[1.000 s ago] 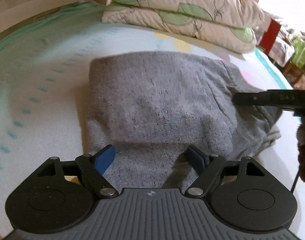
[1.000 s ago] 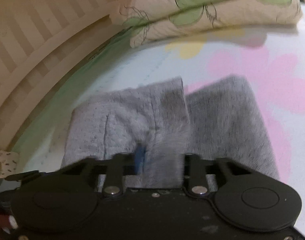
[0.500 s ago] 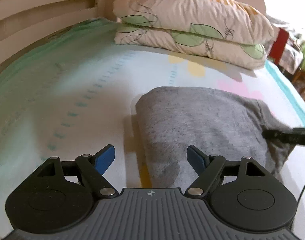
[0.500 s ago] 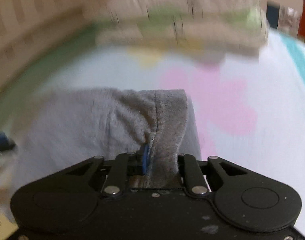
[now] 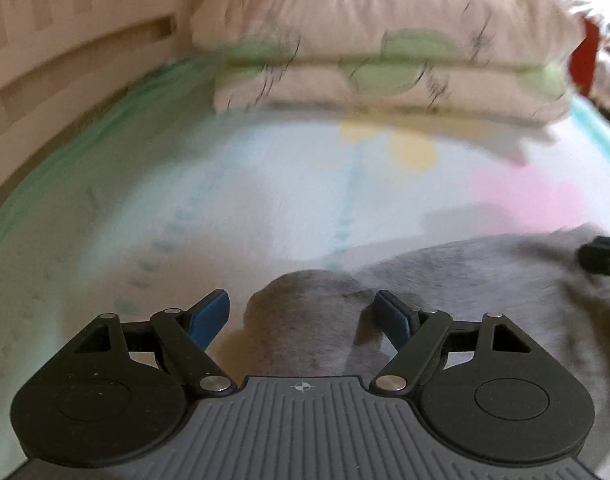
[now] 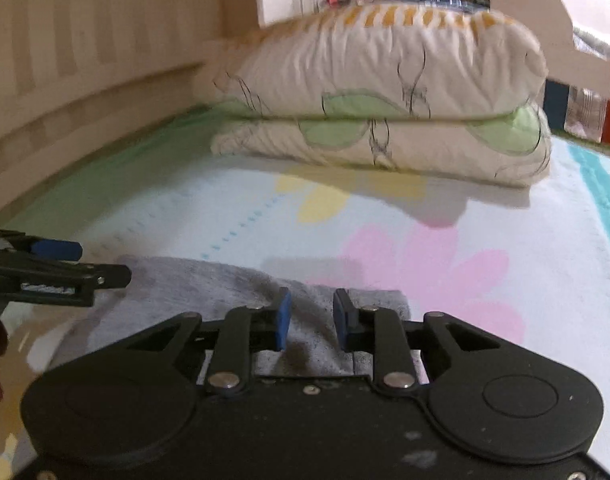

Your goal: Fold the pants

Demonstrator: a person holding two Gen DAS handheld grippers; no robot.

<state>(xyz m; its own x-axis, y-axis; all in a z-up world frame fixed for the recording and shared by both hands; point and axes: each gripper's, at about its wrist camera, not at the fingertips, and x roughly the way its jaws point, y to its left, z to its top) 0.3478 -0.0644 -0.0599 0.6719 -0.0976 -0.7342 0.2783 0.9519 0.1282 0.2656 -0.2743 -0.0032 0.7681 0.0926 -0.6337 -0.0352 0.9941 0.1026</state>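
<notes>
Right gripper (image 6: 309, 318): my jaws had been clamped on a fold of the pants (image 6: 209, 284) a second before; now the pads stood apart, nothing pinched.
Left gripper (image 5: 301, 312): wide open, empty, swung off the cloth's middle to its near-left corner.
Pants (image 5: 465, 276): folded grey bundle, flat on the bedsheet (image 6: 485, 216).
Meaning: the fold looked set down.
Edges: left fold rounded, right side lumpy.
Room: bare sheet ahead; pillows (image 6: 385, 100) well apart.
</notes>
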